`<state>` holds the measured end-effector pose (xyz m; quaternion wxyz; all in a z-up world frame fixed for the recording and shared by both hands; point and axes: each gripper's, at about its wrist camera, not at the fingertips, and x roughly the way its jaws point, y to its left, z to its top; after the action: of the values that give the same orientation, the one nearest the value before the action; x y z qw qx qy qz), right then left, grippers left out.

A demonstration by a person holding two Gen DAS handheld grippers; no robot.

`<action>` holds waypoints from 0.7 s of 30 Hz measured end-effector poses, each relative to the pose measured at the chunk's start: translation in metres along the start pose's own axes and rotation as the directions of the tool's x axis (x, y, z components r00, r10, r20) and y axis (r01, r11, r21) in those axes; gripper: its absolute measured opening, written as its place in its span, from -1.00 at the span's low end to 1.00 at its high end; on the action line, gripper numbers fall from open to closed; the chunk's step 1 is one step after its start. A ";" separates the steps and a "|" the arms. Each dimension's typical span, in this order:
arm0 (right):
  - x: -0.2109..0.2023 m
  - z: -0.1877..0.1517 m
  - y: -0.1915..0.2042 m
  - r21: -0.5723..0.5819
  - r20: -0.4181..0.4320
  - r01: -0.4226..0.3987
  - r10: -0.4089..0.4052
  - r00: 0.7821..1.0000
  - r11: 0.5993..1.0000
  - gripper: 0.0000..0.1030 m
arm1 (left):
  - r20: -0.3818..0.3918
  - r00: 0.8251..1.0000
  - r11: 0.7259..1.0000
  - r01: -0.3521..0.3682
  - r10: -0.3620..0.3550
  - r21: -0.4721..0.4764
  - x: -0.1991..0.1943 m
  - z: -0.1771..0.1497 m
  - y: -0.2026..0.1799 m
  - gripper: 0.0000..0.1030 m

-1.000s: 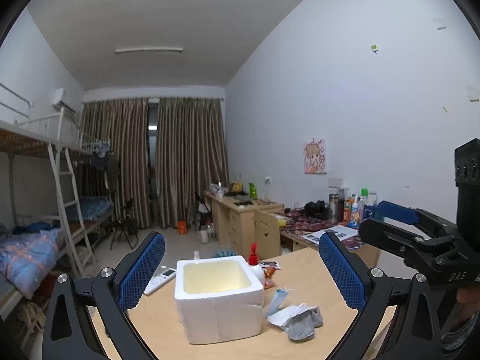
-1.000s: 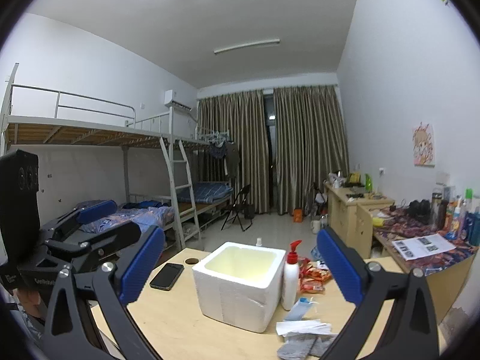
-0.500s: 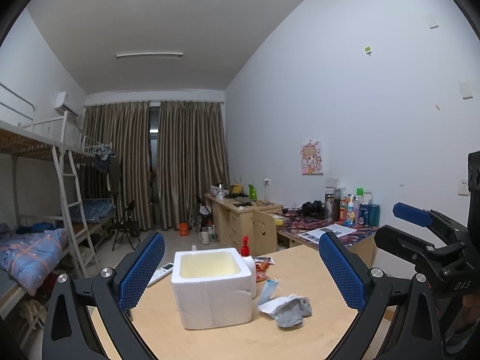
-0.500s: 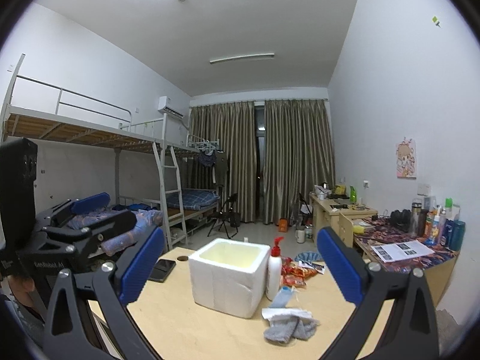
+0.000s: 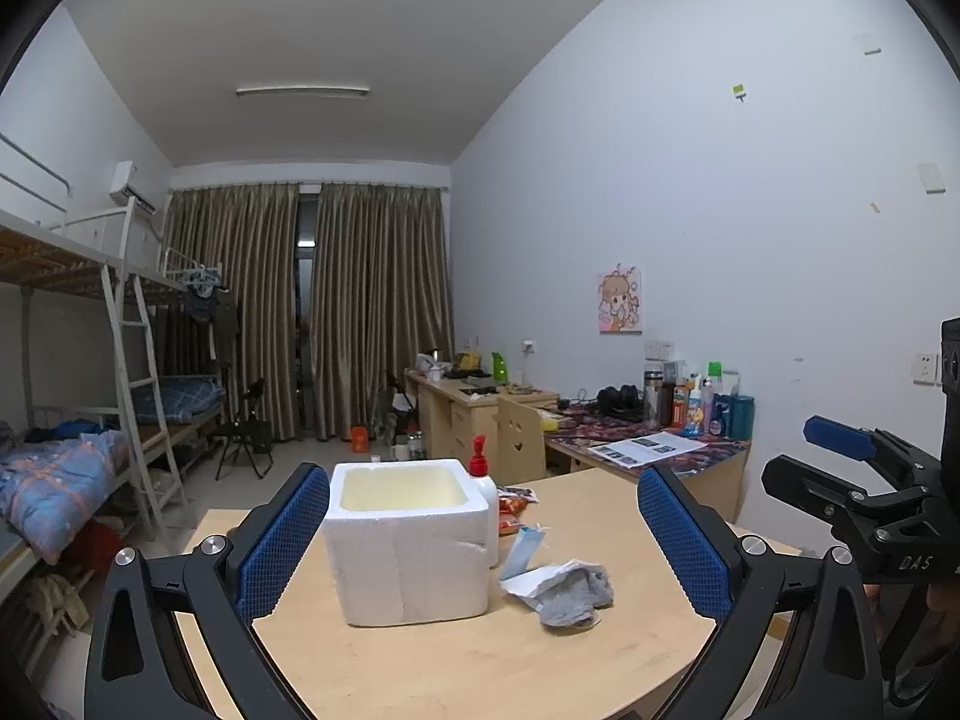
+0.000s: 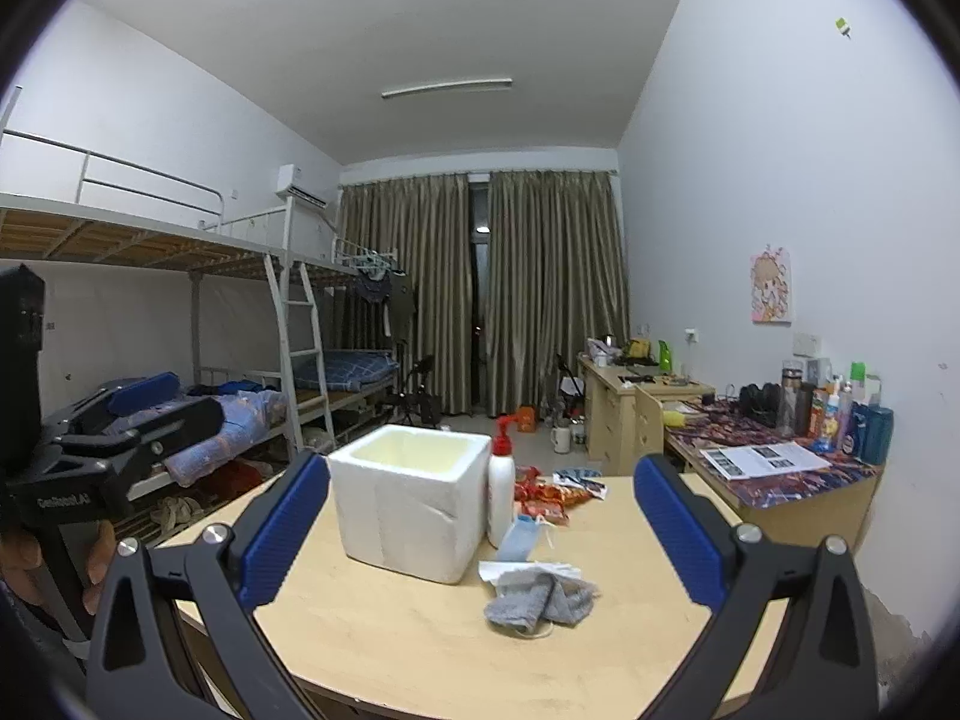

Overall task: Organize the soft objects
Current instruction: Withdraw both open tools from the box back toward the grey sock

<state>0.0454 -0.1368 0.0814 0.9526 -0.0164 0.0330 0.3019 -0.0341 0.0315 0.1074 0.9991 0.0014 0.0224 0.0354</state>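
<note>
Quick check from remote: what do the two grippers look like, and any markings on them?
Both match: black angular frames with silver screws, each finger faced with a blue cross-hatched pad. The left gripper shows white lettering on its body in the right wrist view; the right gripper reads "DAS" in the left wrist view. Each has a blue block on top. No cables or sleeves show.

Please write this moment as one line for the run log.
left gripper: open, empty | right gripper: open, empty | grey cloth: on table, beside foam box
</note>
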 end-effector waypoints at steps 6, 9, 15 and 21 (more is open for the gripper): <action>0.002 -0.014 -0.009 0.004 -0.029 0.038 -0.038 0.999 0.999 1.00 | -0.021 1.000 1.000 0.011 -0.011 -0.008 0.010 -0.015 -0.001 0.99; 0.004 -0.019 -0.011 -0.002 -0.038 0.052 -0.052 0.998 0.999 1.00 | -0.042 0.998 0.999 0.038 -0.038 -0.022 0.019 -0.021 -0.001 0.99; 0.013 -0.031 -0.019 -0.002 -0.075 0.069 -0.069 0.995 0.998 1.00 | -0.068 0.997 1.000 0.024 -0.025 -0.012 0.036 -0.033 -0.004 0.99; 0.025 -0.038 -0.028 0.016 -0.121 0.085 -0.083 0.989 0.996 1.00 | -0.105 0.994 0.999 0.033 -0.036 -0.030 0.055 -0.042 -0.003 0.99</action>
<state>0.0800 -0.1474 0.0417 0.9610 -0.0258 0.0926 0.2595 0.0191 0.0327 0.0630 0.9969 -0.0148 0.0749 0.0186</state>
